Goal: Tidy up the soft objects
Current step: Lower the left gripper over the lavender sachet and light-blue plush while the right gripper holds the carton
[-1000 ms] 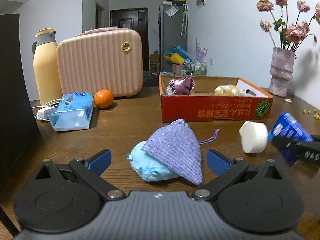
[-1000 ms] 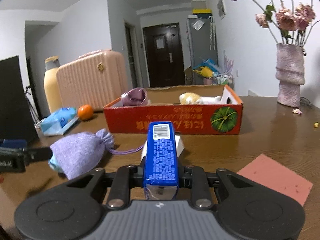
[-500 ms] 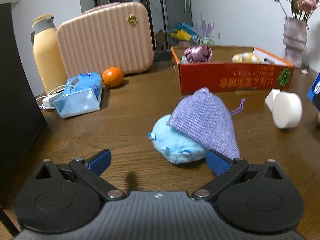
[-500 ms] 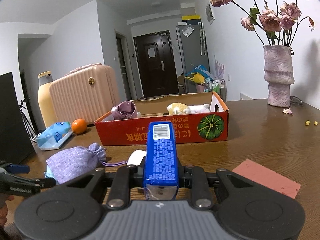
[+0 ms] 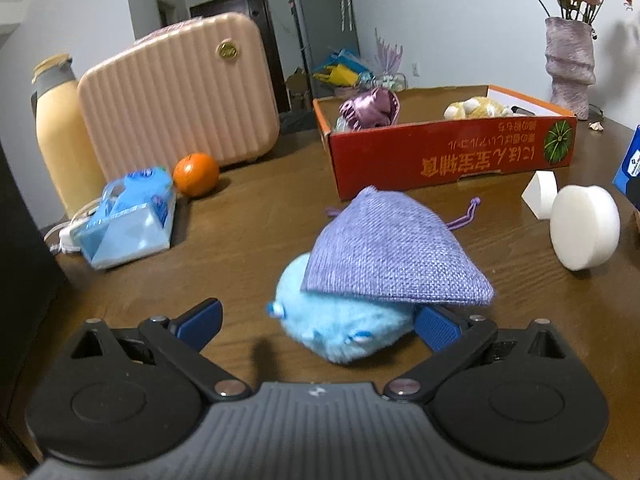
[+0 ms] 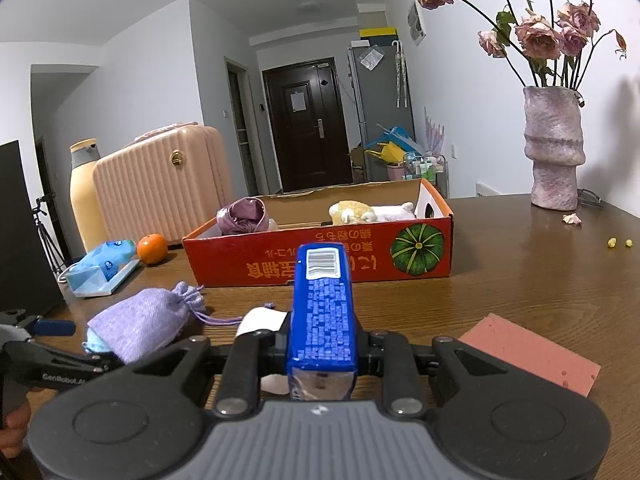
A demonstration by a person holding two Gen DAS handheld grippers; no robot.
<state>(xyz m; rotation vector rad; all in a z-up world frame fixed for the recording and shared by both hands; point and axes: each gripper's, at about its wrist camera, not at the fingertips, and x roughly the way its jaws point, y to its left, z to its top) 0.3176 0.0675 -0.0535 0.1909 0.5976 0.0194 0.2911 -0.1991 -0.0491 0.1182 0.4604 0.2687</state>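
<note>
A light blue plush toy [image 5: 340, 324] lies on the wooden table with a purple drawstring pouch [image 5: 392, 256] draped over it. My left gripper [image 5: 318, 322] is open, its blue fingertips on either side of the plush. My right gripper [image 6: 322, 344] is shut on a blue packet [image 6: 323, 304], held above the table. The pouch [image 6: 140, 322] and plush [image 6: 96, 342] show at the left of the right wrist view. A red cardboard box [image 5: 452, 152] holds a shiny purple pouch [image 5: 370, 108] and a yellow plush [image 5: 476, 108].
A white foam disc [image 5: 584, 232] and a white block [image 5: 540, 196] lie right of the pouch. A tissue pack [image 5: 128, 216], an orange [image 5: 196, 174], a pink case [image 5: 180, 96] and a yellow flask [image 5: 60, 136] stand left. A vase [image 6: 554, 148] and a pink sponge sheet [image 6: 532, 354] are right.
My left gripper has moved forward and down to the plush, which now sits between its fingertips. My right gripper has risen a little with the blue packet.
</note>
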